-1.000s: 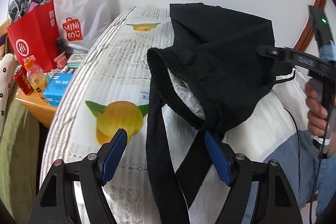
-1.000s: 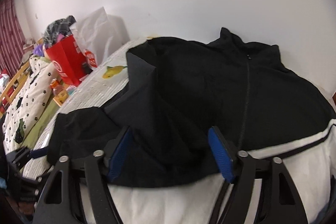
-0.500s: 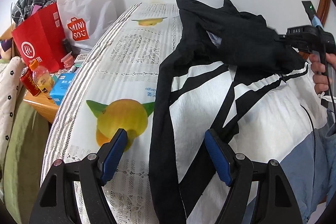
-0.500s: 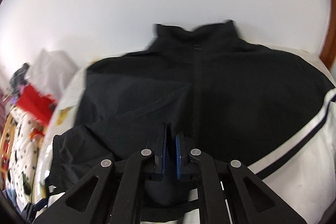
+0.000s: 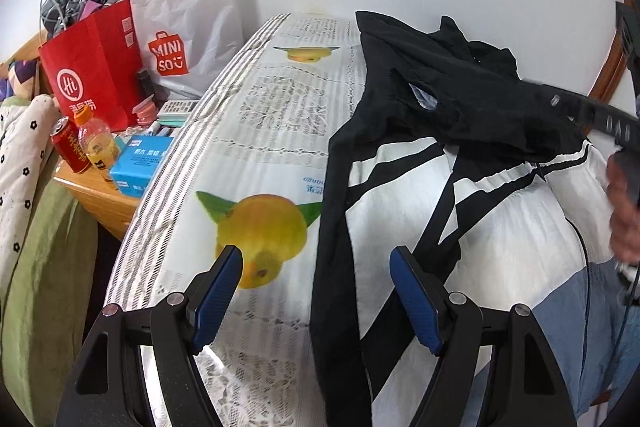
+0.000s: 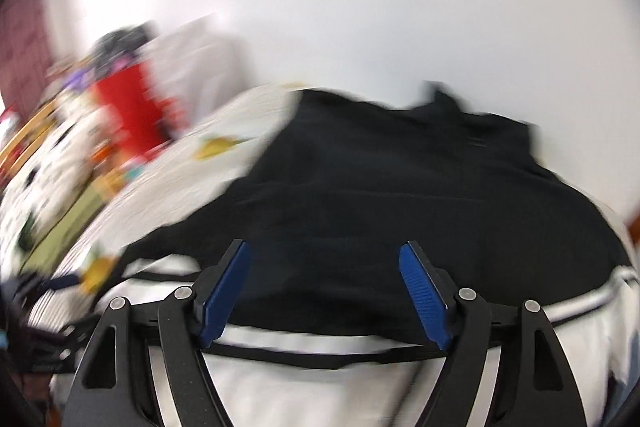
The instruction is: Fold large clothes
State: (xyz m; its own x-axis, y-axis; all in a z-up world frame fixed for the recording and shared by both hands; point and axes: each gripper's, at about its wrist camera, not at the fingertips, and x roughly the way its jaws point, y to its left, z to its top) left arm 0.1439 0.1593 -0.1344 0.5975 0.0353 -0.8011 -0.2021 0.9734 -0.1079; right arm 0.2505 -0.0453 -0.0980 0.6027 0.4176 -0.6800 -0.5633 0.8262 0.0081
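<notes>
Left gripper (image 5: 316,291) spread wide, blue ribbed pads (image 5: 218,293) holding nothing, hovering above the near edge of the jacket (image 5: 480,211). Right gripper (image 6: 324,291) likewise wide apart, nothing between its pads (image 6: 424,297), poised over the jacket's (image 6: 400,195) black half.

Jacket spread across the table (image 5: 256,131): thin, crinkly fabric, black at the far end, white with black stripes nearer, a blue-grey panel closest. Black upper part bunched and folded back over the white, a long black band running down its left edge. Tablecloth beneath the jacket glossy, printed with yellow fruit (image 5: 260,235) and grey text, lace-patterned along the near border.

Only in the left wrist view, sharp: to the left of the table, a red paper bag (image 5: 94,67), a white crumpled shopping bag (image 5: 188,19), an orange drink bottle (image 5: 96,143), a red can (image 5: 70,149) and a blue box (image 5: 138,165) on a wooden stand; at the right, the other tool's black frame and the hand (image 5: 624,211) gripping it.

Right wrist view heavily blurred by motion; bags left of the table reduced to red and white smears, but the jacket's collar (image 6: 448,99) visible at the far end against the white wall.
</notes>
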